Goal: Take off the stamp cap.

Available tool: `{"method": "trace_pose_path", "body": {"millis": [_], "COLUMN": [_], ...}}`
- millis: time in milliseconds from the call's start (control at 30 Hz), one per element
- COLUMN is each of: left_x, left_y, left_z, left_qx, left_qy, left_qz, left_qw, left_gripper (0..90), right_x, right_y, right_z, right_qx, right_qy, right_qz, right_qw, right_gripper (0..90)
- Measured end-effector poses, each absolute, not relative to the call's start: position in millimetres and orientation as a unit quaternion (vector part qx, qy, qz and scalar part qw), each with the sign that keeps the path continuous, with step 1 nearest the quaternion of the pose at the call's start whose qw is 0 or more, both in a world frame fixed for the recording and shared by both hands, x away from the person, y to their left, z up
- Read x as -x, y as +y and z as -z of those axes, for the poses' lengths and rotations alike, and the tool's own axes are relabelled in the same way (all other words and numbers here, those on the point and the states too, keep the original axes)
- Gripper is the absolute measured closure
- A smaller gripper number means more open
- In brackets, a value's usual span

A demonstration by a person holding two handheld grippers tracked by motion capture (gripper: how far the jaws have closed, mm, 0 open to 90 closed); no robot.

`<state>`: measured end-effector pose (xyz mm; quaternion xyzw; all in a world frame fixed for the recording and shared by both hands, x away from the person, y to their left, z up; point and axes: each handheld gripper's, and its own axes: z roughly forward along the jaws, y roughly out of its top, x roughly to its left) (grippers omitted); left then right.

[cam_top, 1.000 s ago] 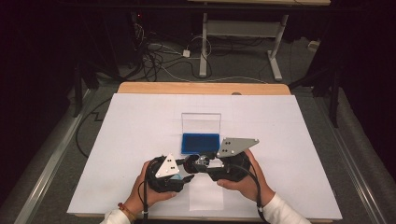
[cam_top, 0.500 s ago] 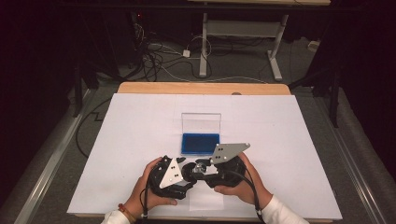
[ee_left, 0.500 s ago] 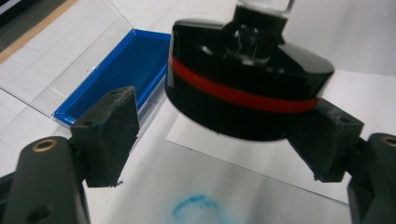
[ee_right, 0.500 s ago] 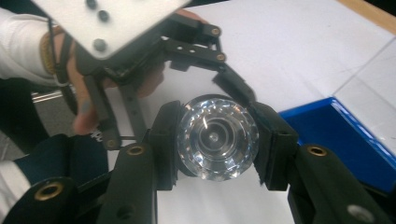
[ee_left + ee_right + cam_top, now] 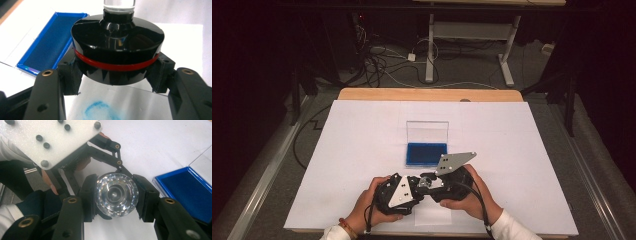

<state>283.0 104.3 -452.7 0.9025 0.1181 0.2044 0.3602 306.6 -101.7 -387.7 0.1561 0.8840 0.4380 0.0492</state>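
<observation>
Near the front edge of the white tabletop (image 5: pixel 362 130), the person's two hands bring both claws together over a small sheet of paper (image 5: pixel 432 216). The left claw (image 5: pixel 115 82) is clenched on the black base of a round stamp (image 5: pixel 117 47), its pads pressing on the rim just under the red ring; its jaws have just been closing, with the stamp between them. The stamp's clear handle rises from the middle of the base toward the top of the left gripper view. Under the stamp, on the paper, lies a faint blue smudge (image 5: pixel 100 110).

The right claw (image 5: pixel 116 200) is clenched on the same stamp, gripping its faceted clear knob (image 5: pixel 117 195) from both sides. In the right gripper view, the left claw's grey plate and a hand sit just behind the knob.

The blue ink pad (image 5: pixel 426 153) lies open on the tabletop just beyond the claws, its clear lid (image 5: pixel 427 131) standing upright at its far edge. The stamp is apart from the pad.
</observation>
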Motion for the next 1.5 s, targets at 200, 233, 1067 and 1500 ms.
{"method": "trace_pose_path", "body": {"millis": [200,233,1067,1500], "left_x": [-284,-284,-291,-285], "left_y": [102,102,106,99], "left_z": [454,454,459,463], "left_qx": [-0.910,-0.910,-0.893,-0.905], "left_qy": [0.125,0.127,0.165,0.138], "left_qz": [-0.183,-0.186,-0.136,-0.190], "left_qw": [0.350,0.348,0.396,0.355], "left_gripper": [37.1,37.1,44.1,32.5], "right_x": [-304,-304,-309,-311], "right_y": [-98,-98,-103,-102], "right_z": [390,390,390,393], "right_qx": [-0.154,-0.154,-0.183,-0.182], "right_qy": [0.887,0.887,0.872,0.885], "right_qz": [-0.433,-0.432,-0.450,-0.427], "right_qw": [0.055,0.056,0.055,0.032], "right_gripper": [57.6,57.6,57.6,57.6]}}
